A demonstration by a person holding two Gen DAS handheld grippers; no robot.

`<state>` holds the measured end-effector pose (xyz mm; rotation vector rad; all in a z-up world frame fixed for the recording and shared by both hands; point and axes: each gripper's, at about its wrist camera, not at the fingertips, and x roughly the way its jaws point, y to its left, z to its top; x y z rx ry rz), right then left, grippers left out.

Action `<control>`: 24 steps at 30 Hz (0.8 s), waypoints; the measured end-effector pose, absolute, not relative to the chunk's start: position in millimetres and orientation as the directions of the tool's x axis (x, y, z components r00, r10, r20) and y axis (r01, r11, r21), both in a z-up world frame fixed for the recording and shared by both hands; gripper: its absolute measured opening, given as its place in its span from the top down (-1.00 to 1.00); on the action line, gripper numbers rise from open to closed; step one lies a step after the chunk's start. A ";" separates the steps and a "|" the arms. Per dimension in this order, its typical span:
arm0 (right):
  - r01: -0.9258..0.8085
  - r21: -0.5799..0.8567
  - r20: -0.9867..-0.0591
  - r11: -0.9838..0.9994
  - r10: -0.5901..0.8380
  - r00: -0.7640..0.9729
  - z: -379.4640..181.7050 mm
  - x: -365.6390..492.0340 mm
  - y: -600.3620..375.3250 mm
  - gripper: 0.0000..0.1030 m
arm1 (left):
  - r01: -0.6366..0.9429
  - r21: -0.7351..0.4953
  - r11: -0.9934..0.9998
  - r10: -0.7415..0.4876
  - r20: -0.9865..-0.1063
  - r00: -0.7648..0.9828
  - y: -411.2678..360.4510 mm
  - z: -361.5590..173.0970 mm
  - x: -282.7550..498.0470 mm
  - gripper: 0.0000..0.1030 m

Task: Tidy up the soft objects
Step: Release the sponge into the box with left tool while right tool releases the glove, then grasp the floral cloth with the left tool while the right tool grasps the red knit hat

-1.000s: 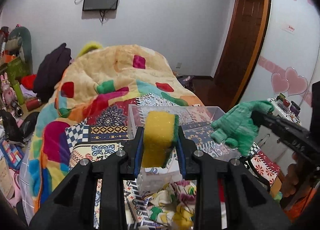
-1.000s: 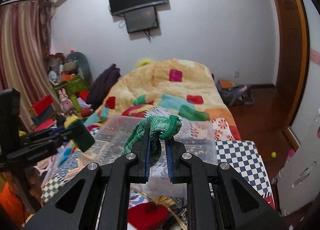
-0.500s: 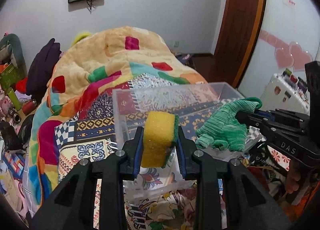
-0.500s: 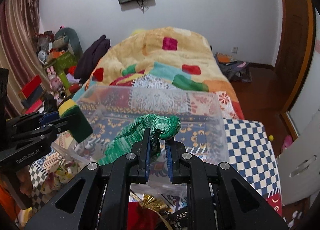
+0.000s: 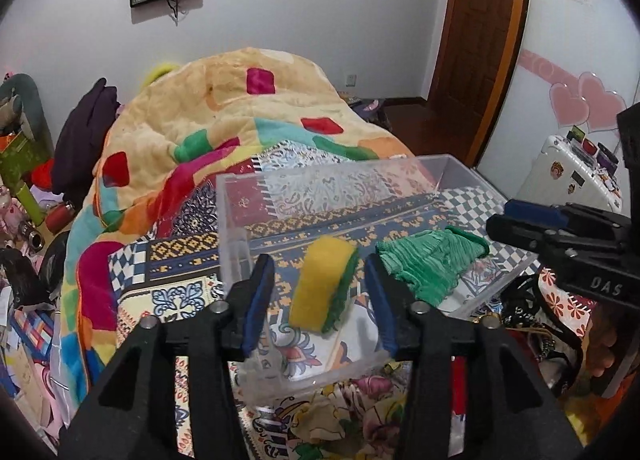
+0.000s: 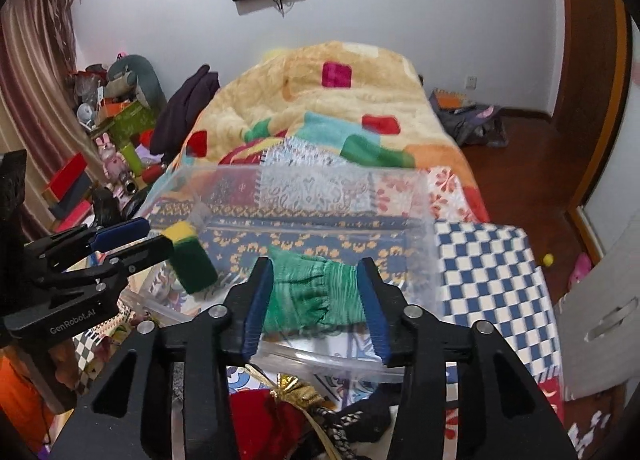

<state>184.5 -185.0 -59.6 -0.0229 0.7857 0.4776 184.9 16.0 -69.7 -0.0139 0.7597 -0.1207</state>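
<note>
A clear plastic bin (image 5: pixel 452 176) sits on a bed covered by a patchwork quilt (image 5: pixel 224 120) and patterned cloths, with a blue-and-white checked cloth (image 6: pixel 488 272) under the bin's right end. Clutter borders the work area: boxes and toys (image 6: pixel 120 132) stacked along the left wall, a dark garment (image 5: pixel 84 132) draped beside the quilt, a red fabric item with a gold ribbon (image 6: pixel 288 388) in front of the bin's near wall, and floral cloth (image 5: pixel 340 416) below the left tool. The left gripper (image 5: pixel 320 300) stands spread wide over the bin's left portion; the yellow-and-green sponge (image 5: pixel 324 288) lies between the blue pads, clear of both, tilted inside the bin (whether it rests on the floor cannot be told). The right gripper (image 6: pixel 316 300) is likewise spread; the green knitted glove (image 6: pixel 312 292) lies inside the bin between its pads, and contact with either pad cannot be confirmed. In the left wrist view the glove (image 5: pixel 432 264) lies just right of the sponge, near but apart. The bin's near wall runs directly below both tools' fingertips; its far wall and right end stand well apart from both items, leaving bare floor across the back half.
</note>
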 end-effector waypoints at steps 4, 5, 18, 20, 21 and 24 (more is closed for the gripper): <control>-0.415 0.109 -0.639 0.903 0.384 0.667 -43.2 168.5 -191.5 0.05 | 0.102 -0.047 0.994 -0.108 -0.653 0.750 18.9 -57.4 171.5 -0.18; -0.413 0.097 -0.625 0.905 0.379 0.682 -39.3 163.4 -192.6 -0.02 | 0.102 -0.043 0.994 -0.106 -0.642 0.759 19.7 -53.9 166.4 -0.21; -0.487 0.034 -0.640 0.873 0.393 0.660 -59.9 121.8 -170.8 -0.12 | 0.147 -0.015 0.989 -0.123 -0.639 0.759 11.1 -57.5 112.1 -0.38; -0.496 0.040 -0.662 0.867 0.395 0.637 -69.6 119.1 -167.3 -0.12 | 0.154 -0.013 0.988 -0.126 -0.646 0.753 8.7 -63.1 107.5 -0.38; -0.498 0.041 -0.673 0.866 0.392 0.627 -75.5 116.8 -166.2 -0.12 | 0.157 -0.012 0.988 -0.127 -0.652 0.748 7.9 -67.3 103.9 -0.38; -0.509 0.044 -0.710 0.860 0.385 0.590 -93.3 113.1 -164.1 -0.12 | 0.158 -0.019 0.987 -0.130 -0.664 0.737 7.6 -76.7 98.2 -0.38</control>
